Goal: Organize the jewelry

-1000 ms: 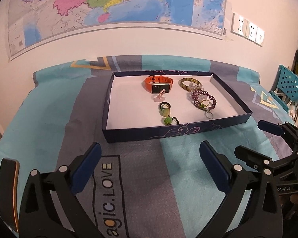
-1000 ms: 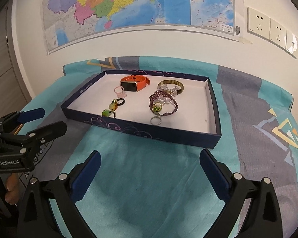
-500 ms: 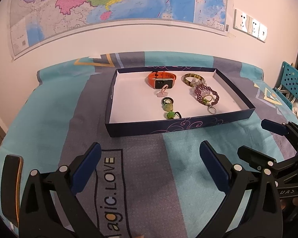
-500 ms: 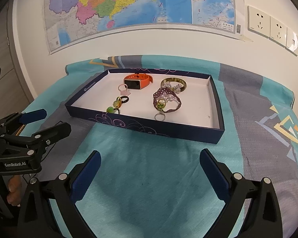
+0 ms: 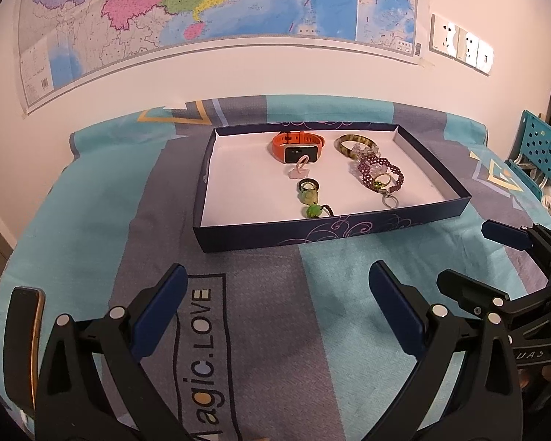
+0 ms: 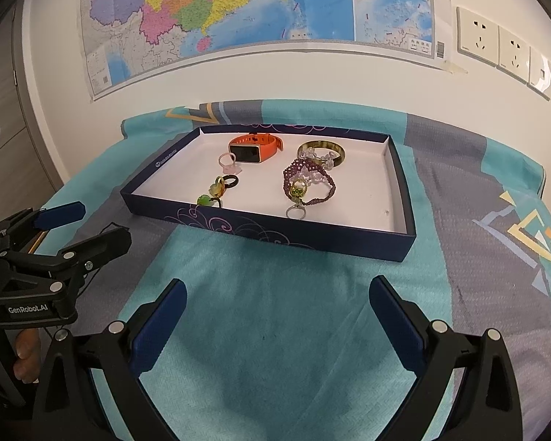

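Both the left gripper and the right gripper are held with jaws spread wide and nothing between them, low over the patterned cloth. Well ahead of both pairs of jaws, untouched, the dark blue tray is set on the cloth. Inside it are laid an orange watch, a greenish bangle, a purple beaded bracelet and several rings.
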Motion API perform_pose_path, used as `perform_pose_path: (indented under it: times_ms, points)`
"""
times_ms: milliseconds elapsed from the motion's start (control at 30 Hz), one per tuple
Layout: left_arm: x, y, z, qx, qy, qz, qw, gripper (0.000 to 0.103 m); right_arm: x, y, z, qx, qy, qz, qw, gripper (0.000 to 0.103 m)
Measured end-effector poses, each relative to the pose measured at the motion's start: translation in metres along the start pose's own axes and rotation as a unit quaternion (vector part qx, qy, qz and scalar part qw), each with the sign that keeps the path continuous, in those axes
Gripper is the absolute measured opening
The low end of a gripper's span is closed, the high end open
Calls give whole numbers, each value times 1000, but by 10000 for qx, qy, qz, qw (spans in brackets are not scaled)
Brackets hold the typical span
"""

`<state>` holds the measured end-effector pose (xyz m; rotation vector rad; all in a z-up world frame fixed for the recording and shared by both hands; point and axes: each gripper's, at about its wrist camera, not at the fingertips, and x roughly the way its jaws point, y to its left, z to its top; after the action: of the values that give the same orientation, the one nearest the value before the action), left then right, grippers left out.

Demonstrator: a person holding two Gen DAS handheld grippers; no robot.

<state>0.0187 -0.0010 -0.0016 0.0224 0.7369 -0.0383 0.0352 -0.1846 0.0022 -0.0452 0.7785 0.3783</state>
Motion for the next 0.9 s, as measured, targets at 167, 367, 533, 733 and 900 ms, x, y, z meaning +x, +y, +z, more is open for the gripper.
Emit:
perform_pose_path:
  times_ms: [167,367,533,733,900]
  points:
    - [0,0,0,10,-4,9,10000,97,1,-1,-2,12,23,7,10000,96]
    - [0,-1,0,18,14,5,10000,97,3,-1,-2,26,49,13,10000,96]
    - [1,-3,1,36,33,-14,10000,97,3,-2,-2,44,61,4,10000,96]
    - [2,-3,1,25,42,-15,10000,97,4,-3,-1,58,65,5,10000,96]
    - [2,-3,0,35,48,-21,10000,97,4,-4,-1,63,68,3,10000,96]
